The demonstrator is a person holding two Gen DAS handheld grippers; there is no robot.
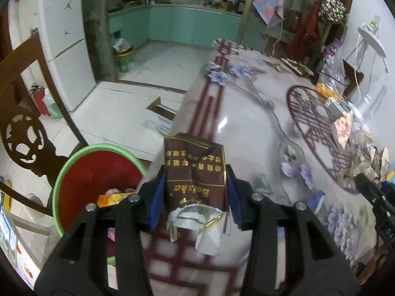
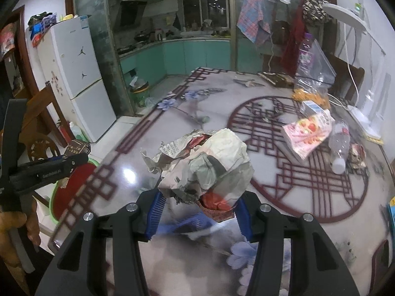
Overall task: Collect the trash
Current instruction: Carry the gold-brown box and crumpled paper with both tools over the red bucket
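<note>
While the left gripper [image 1: 195, 194] is clamped on a brown pack [image 1: 195, 172], its blue pads pressed to the pack's two long sides, the pack stands lengthwise along the fingers, torn foil end nearest the camera. The bin [image 1: 98, 172], red inside with a green rim, sits on the floor below and to the left of that gripper, just off the table [image 1: 246, 128] edge; the pack hangs over the edge itself, not yet over the bin's mouth. The right gripper [image 2: 197, 212] grips a paper wad [image 2: 207, 162] by its lower part and holds it above the table. From the right wrist view the bin [image 2: 71, 185] lies well to the left, beyond the left gripper [image 2: 71, 160]. Judgement: the left load is much nearer the bin and needs only a short leftward shift before release; the right must cross the table edge.
</note>
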